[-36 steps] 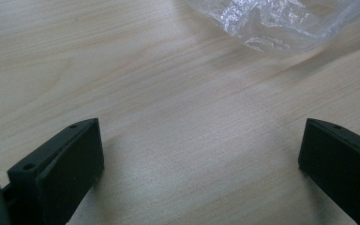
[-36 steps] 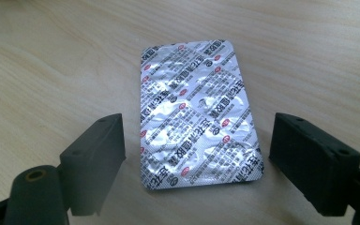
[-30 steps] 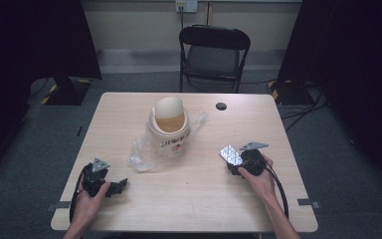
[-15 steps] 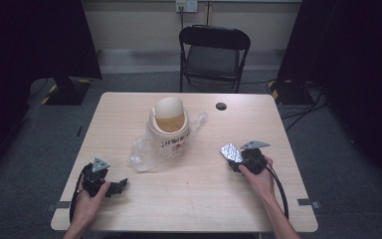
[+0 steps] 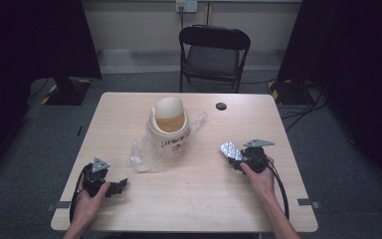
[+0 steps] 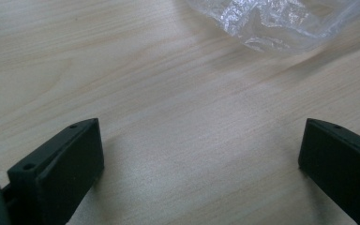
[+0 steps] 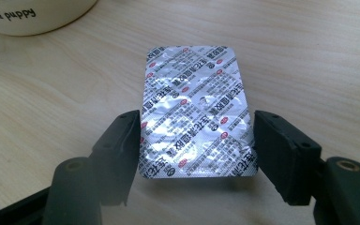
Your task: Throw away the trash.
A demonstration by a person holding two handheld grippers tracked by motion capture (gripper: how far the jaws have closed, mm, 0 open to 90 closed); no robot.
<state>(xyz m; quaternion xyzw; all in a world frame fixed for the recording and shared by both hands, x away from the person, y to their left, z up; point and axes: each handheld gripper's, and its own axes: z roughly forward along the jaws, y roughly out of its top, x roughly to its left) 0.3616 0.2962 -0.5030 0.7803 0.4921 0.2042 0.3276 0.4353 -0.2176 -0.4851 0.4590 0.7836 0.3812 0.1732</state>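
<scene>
A: Where does the blister pack (image 7: 194, 110) sit?

B: Between the jaws of the right gripper (image 5: 238, 158), at the table's (image 5: 204, 199) right side, a little way off the cup (image 5: 169, 127). In the right gripper view the jaws press its two long edges, foil side up, and it seems held just clear of the wood.

A: How will it handle?

B: Likely very light and thin. The foil is slick and creases easily, and the sheet would bow if squeezed hard across its width. An edge hold like this one looks right, low on the pack, with modest force. Pinching the flat faces could crush the pockets.

A: And the left gripper (image 5: 110, 187)?

B: It rests on the table near the front left corner, jaws spread wide with bare wood between them. In its own view a crumpled clear bag (image 6: 276, 23) lies ahead, not touched.

A: The bag's place?

B: Against the cup, spilling toward the left front. The cup stands mid-table with something pale (image 5: 168, 107) rising from it; what that is cannot be told.

A: Anything different from a second ago?

B: Nothing visible. Both hands, the pack, cup and bag lie where they did; the right hand has kept its clamp, the left its idle spread.
</scene>
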